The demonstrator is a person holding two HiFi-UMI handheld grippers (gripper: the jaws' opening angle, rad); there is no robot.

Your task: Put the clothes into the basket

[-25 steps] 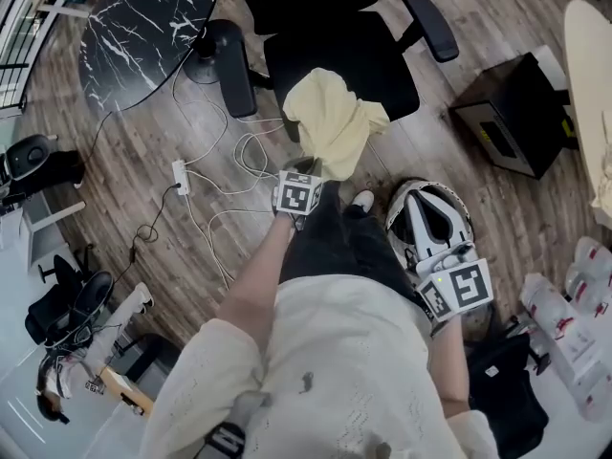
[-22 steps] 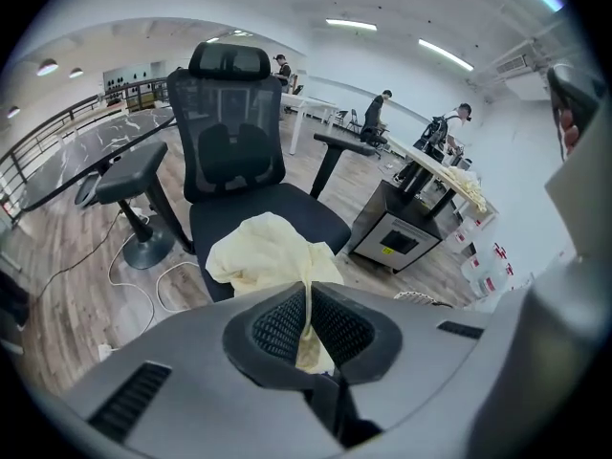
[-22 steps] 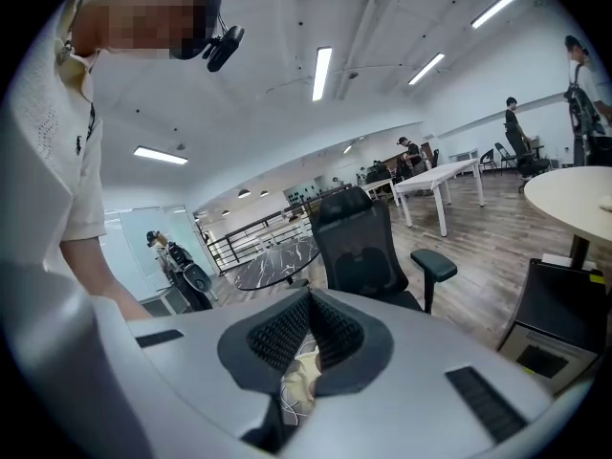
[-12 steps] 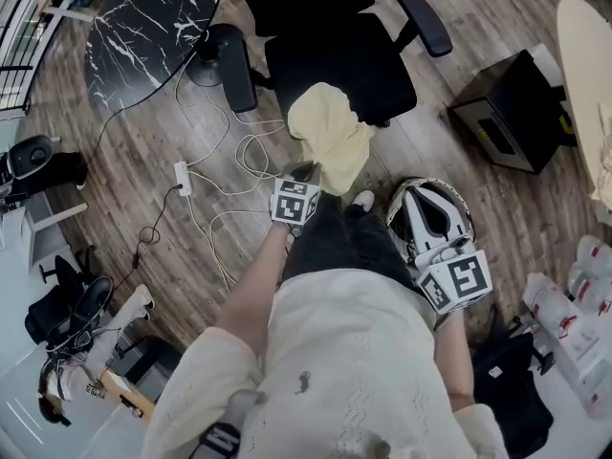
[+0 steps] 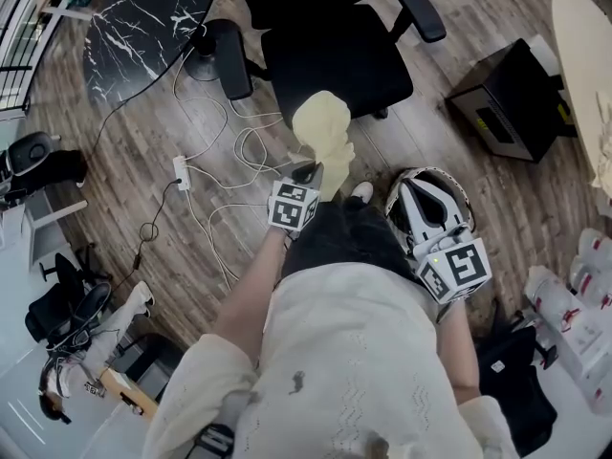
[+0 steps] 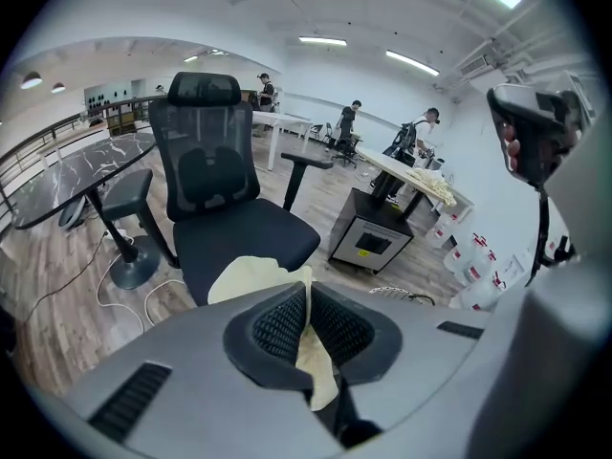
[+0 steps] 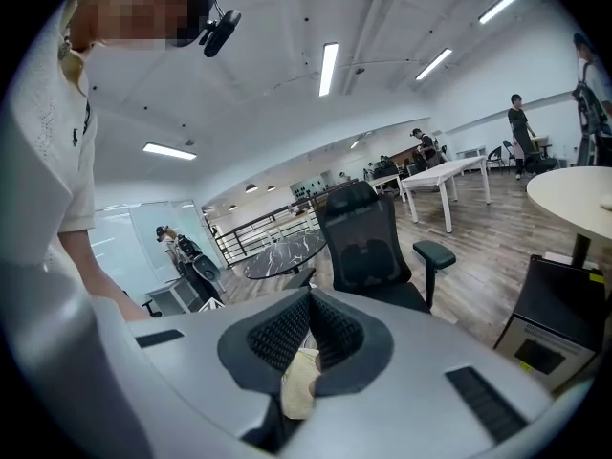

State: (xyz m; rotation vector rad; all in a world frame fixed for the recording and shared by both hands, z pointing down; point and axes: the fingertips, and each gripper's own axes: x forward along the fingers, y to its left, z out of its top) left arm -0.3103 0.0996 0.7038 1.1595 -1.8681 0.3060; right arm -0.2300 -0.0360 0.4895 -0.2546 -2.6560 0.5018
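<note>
A pale yellow cloth (image 5: 323, 137) hangs in front of the black office chair (image 5: 330, 51), and my left gripper (image 5: 311, 170) is shut on its lower end. In the left gripper view the cloth (image 6: 251, 277) runs between the closed jaws of that gripper (image 6: 308, 291). The white basket (image 5: 427, 208) stands on the floor by the person's feet. My right gripper's marker cube (image 5: 455, 270) is just beside the basket. In the right gripper view that gripper (image 7: 308, 302) is shut on a pale cream piece (image 7: 298, 382); I cannot tell what it belongs to.
A round black marble table (image 5: 143, 17) stands at the back left. White cables and a power strip (image 5: 180, 173) lie on the wood floor. A black box cabinet (image 5: 502, 113) and a pale round table (image 5: 583, 55) are at the right, with white bottles (image 5: 574, 304) below.
My left gripper has risen and drawn back from the chair with the yellow cloth, which now hangs narrower off the seat's front. The right gripper shifted slightly beside the basket.
</note>
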